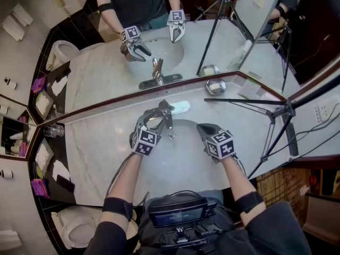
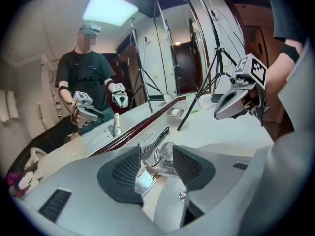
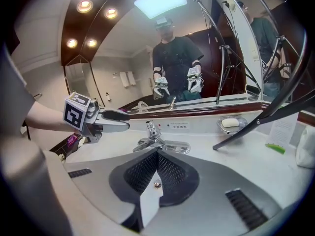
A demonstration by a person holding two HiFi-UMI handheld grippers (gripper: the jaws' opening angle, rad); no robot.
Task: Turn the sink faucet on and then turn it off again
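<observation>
1. Left gripper [image 2: 156,154]: jaws well apart, nothing clasped. Faucet [image 3: 153,140] framed in the gap, pads not pressing on it. Tips just short of the lever [image 3: 151,129] in the right gripper view. Judged: lined up for a grab at the lever.
2. Right gripper [image 3: 157,155]: jaws closed together, empty. Held over the sink basin [image 1: 183,150], near the faucet but apart from it. Judged: parked clear, leaving the lever to the left side.
3. Faucet at the back rim of the basin, on its chrome plate, just before the mirror [image 1: 106,73]. No stream visible in any view.
4. Room: bare marble bench [image 1: 98,153] to the left, open basin in front. Mirror edge close behind the lever, so little room rearward.
5. To the right: tripod leg [image 1: 249,101] lying across the bench and soap dish [image 1: 215,86], both well apart from the faucet.
</observation>
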